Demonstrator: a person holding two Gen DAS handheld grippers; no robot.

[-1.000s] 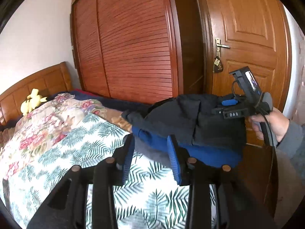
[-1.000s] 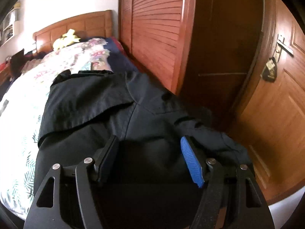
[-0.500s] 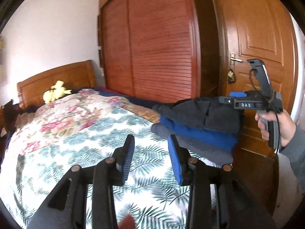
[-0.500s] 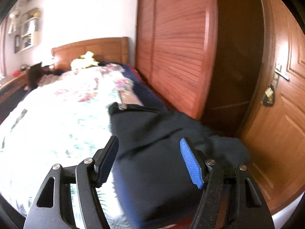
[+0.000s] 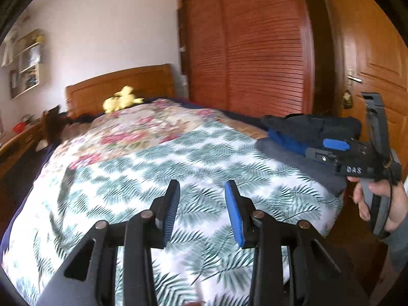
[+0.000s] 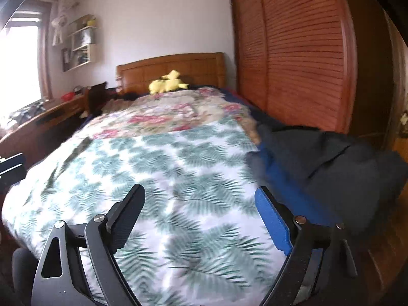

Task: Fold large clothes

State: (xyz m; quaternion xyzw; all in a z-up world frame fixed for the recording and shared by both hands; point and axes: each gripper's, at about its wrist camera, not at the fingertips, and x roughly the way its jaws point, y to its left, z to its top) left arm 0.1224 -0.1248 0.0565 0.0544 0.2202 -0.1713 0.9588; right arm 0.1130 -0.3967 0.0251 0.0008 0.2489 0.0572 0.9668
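1. The left claw [image 5: 201, 204] is seen spread apart above the leaf-print cover [image 5: 178, 168] of the bed [image 5: 30, 234], with nothing between its fingers.
2. The right claw [image 6: 199, 216] is likewise held wide apart and empty, raised over the same cover [image 6: 165, 178].
3. In the left wrist view, the right claw [image 5: 331, 150] is seen from the side, gripped by a hand [image 5: 377, 201] near the right corner of the bed's foot.
4. The clothes [image 5: 306, 132] are found in a folded pile at the right edge of the bed, near the foot: a dark garment on top, a blue one below it, and a grey one at the bottom.
5. In the right wrist view, the pile [image 6: 331, 163] is seen just to the right of the right claw, apart from it; no claw is touching it.
6. A floral quilt [image 5: 142, 127] is spread over the far half of the bed, and a yellow plush toy [image 6: 167, 84] is laid at the wooden headboard [image 6: 178, 66].
7. A slatted wooden wardrobe [image 5: 255, 46] is seen along the right side of the bed, with a door [image 5: 372, 58] beside it.
8. A wall shelf [image 6: 81, 43] and a window [image 6: 17, 63] are shown on the left, the latter much overexposed.
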